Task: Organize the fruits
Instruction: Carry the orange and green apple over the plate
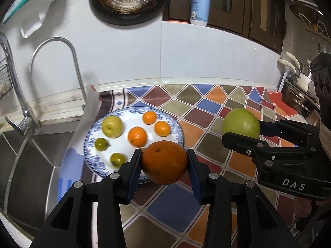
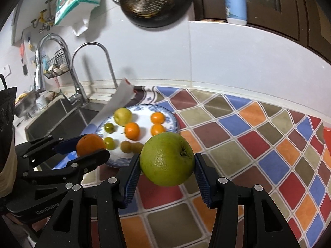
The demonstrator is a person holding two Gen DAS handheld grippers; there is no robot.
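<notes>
Left wrist view: the left tongs (image 1: 164, 162) pinch a large orange (image 1: 164, 162) above the near rim of the fruit plate (image 1: 175, 124); right wrist view: the right tongs (image 2: 167, 162) pinch a green apple (image 2: 167, 159) above the tiled surface (image 2: 248, 144), just beside that plate.

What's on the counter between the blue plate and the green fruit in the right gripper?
Nothing: in the left wrist view, only bare checkered mat lies between the plate and the green fruit.

Black grippers (image 1: 164, 162); blue ribbed pads (image 1: 135, 175)
</notes>
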